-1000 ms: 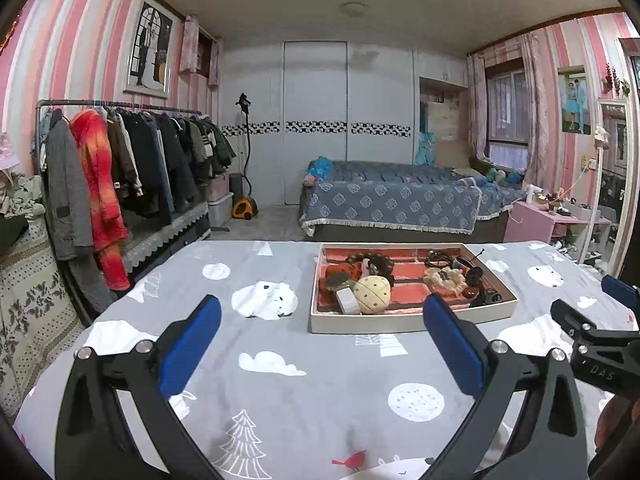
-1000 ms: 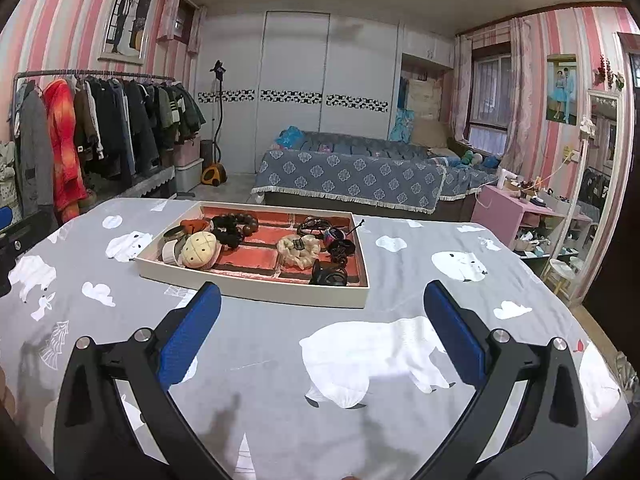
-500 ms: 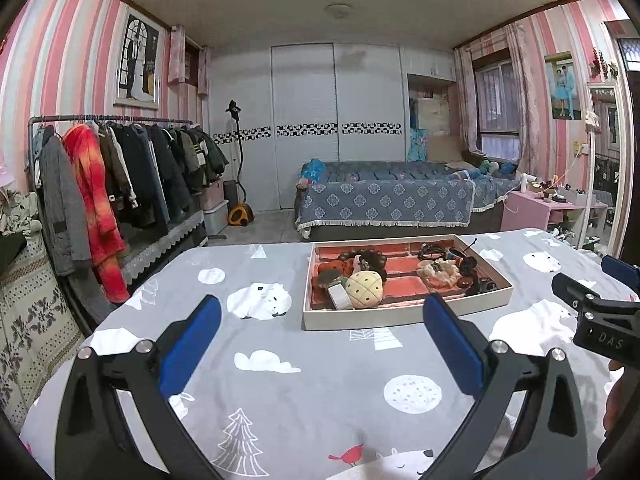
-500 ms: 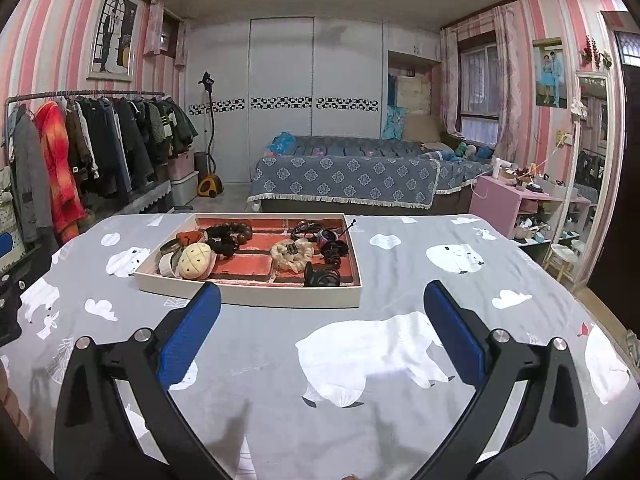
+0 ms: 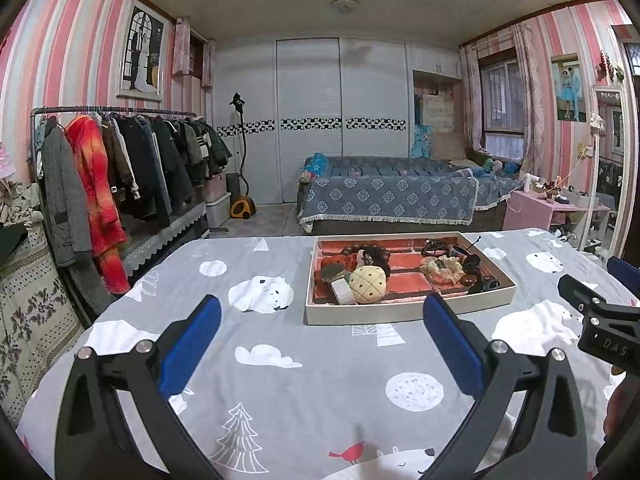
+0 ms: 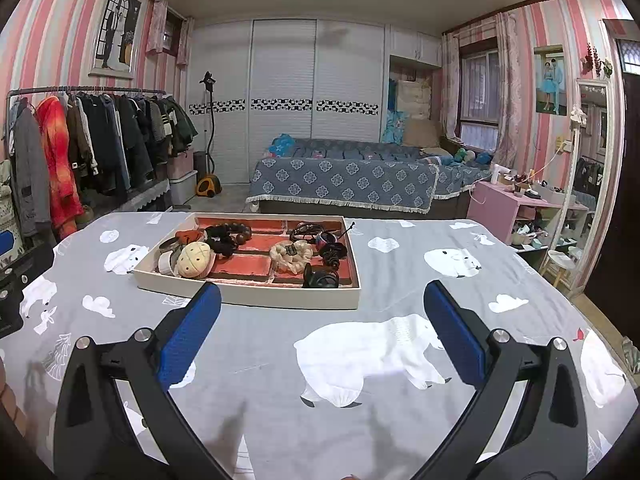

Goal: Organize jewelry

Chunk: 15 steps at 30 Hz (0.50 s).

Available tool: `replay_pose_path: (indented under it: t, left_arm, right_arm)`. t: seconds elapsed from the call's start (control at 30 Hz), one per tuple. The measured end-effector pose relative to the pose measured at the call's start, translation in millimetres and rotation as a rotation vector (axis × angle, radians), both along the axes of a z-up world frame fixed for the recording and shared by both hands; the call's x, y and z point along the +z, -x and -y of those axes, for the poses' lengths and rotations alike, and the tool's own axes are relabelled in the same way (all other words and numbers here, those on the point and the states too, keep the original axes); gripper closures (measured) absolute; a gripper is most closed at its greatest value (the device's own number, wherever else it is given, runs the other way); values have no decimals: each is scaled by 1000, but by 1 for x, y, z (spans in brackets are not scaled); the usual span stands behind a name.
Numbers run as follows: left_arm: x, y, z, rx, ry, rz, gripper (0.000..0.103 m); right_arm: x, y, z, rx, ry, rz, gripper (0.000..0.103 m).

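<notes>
Left tongs [image 5: 322, 312], low centre of the left wrist view: blue pads spread wide, nothing between them, held above the grey animal-print cloth [image 5: 280, 380] that covers the bench. The right tongs' tip shows at that frame's right edge.

Right tongs [image 6: 322, 300], low centre of the right wrist view: gaping just as wide, empty, touching nothing.

Beyond both, mid-frame, a shallow white tray [image 6: 248, 296] with a red brick-patterned floor rests flat on the cloth, well apart from either pair. Inside: a cream round pouch with a crosshatch [image 6: 195, 259] at the tray's left, a dark beaded bracelet [image 6: 228, 236] behind it, a cream scrunchie [image 6: 291, 254] toward the right, black hair ties [image 6: 320, 278] at the near right corner.

Far back: clothes rack [image 5: 120, 168] at left, bed with a blue patterned cover [image 5: 388, 200] at centre.
</notes>
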<state>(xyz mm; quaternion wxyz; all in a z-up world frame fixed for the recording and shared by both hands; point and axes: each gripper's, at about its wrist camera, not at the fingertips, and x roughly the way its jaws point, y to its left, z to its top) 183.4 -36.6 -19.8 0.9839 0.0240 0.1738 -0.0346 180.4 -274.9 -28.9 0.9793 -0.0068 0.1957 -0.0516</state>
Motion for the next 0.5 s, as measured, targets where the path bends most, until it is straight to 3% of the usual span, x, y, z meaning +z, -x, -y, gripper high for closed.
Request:
replay_pose_path:
  t: [0.5]
  left_arm:
    - [-1,-3,-6,17,15,-5,4]
  right_arm:
    - [-1,0,1,-3,-5,-5,4]
